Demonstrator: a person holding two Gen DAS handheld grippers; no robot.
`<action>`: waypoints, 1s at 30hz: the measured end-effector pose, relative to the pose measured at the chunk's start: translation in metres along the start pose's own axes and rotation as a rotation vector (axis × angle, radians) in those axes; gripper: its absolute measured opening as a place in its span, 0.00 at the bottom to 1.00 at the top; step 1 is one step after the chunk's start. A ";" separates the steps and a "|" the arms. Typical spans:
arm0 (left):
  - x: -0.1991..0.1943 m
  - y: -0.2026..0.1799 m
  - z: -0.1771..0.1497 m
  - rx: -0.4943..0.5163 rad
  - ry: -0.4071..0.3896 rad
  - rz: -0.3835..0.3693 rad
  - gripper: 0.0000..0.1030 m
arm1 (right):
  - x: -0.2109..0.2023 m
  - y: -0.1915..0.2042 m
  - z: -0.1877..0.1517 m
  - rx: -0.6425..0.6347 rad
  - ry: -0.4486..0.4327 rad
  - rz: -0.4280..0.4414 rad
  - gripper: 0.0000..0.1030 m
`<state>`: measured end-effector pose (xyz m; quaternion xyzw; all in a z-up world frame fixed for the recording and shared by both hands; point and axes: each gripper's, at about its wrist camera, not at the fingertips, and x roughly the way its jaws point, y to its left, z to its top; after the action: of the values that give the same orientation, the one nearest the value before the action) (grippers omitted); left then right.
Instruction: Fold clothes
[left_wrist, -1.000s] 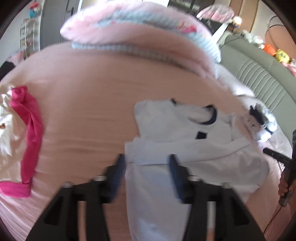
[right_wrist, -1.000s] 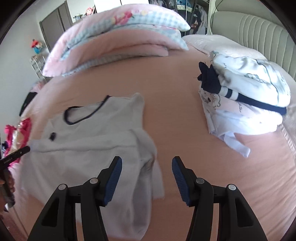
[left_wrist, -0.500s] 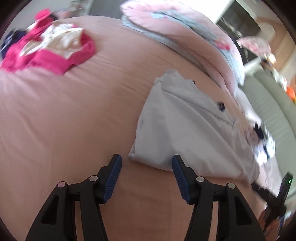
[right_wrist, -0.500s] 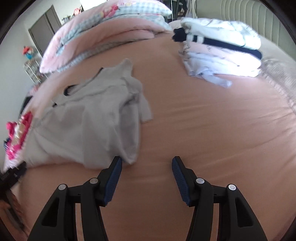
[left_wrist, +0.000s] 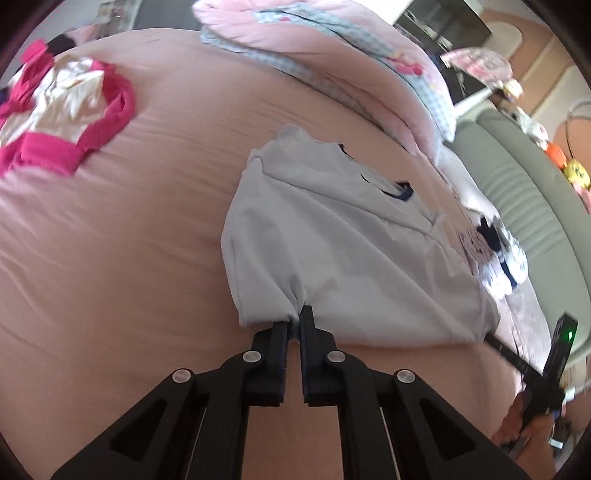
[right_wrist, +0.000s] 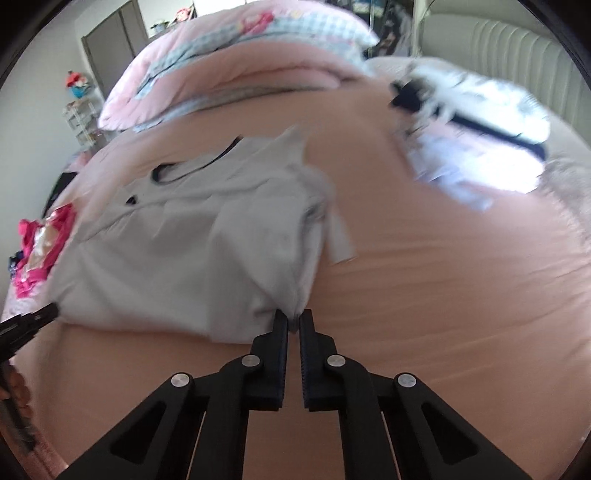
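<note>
A pale grey T-shirt with a dark blue neck trim lies on the pink bed, its sides folded in. My left gripper is shut on the shirt's bottom hem near its left corner, the cloth bunched between the pads. In the right wrist view the same T-shirt spreads to the left, and my right gripper is shut on the hem at its right corner. Each gripper shows at the edge of the other's view, held by a hand.
A pink and white garment lies at the far left of the bed. Folded clothes are stacked at the right by the headboard. A folded pink quilt lies at the back. Bare pink sheet surrounds the shirt.
Both grippers went from open to shut, each pinching the T-shirt's bottom hem. The left one rolled and slid toward the shirt's left corner; the right one came down to its right corner.
</note>
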<state>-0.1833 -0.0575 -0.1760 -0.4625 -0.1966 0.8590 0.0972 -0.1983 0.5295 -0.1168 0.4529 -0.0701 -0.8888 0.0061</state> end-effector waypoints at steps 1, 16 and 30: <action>0.000 -0.001 0.000 0.019 0.016 -0.001 0.04 | -0.004 -0.001 0.002 -0.019 -0.005 -0.024 0.01; 0.011 0.004 0.001 0.156 0.121 0.040 0.06 | -0.006 -0.046 0.001 0.193 0.041 0.177 0.19; -0.021 0.013 0.016 0.207 0.039 0.095 0.06 | 0.018 -0.042 0.005 -0.159 0.154 -0.257 0.13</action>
<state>-0.1847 -0.0802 -0.1575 -0.4757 -0.0829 0.8691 0.1073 -0.2104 0.5708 -0.1336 0.5232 0.0597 -0.8475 -0.0667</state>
